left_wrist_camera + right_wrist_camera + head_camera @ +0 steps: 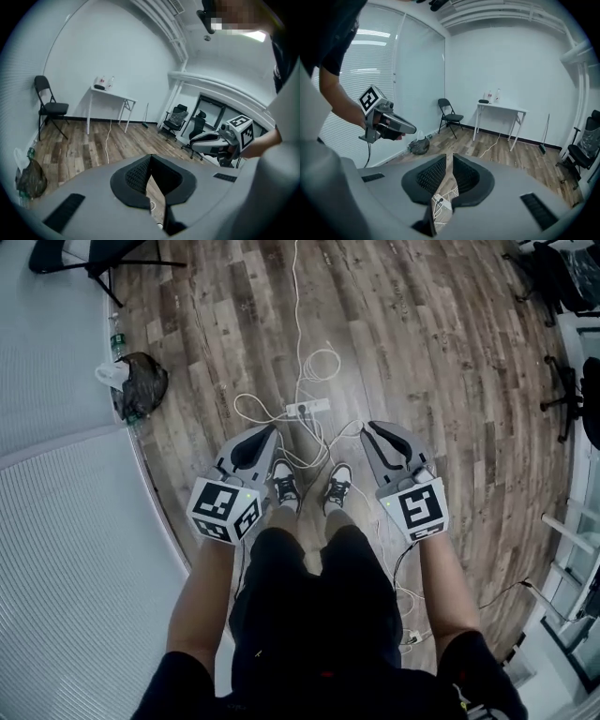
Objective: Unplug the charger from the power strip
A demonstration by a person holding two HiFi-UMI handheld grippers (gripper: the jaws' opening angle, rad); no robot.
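Head view, looking steeply down at a standing person. The left hand-held gripper point(269, 431) sits at lower left of centre and the right hand-held gripper point(368, 428) at lower right of centre. Both point toward the top of the frame. In the left gripper view the left hand-held gripper point(151, 157) has its jaws together at the tips with nothing between them. The right gripper view shows the same for the right hand-held gripper point(449, 157).

Between the two tips, slightly higher in the frame, a white power strip point(307, 409) lies on the wooden floor point(422, 352). It is apart from both grippers. Loose white cables point(317, 363) loop around and over it. The charger is too small to pick out among them. The person's shoes point(286, 486) stand just below the strip, close to the cables. A dark bag point(141, 385) sits at the left edge, well apart.

Likely risks:
- The strip is loose on the floor, so a pull on the charger could lift or drag it unless one gripper pins it down.
- The closed jaws must open first, or they will only push the strip away.
- In the tangle, a jaw could close on the wrong cable.
- A shoe could snag a loop of cable and shift the strip.
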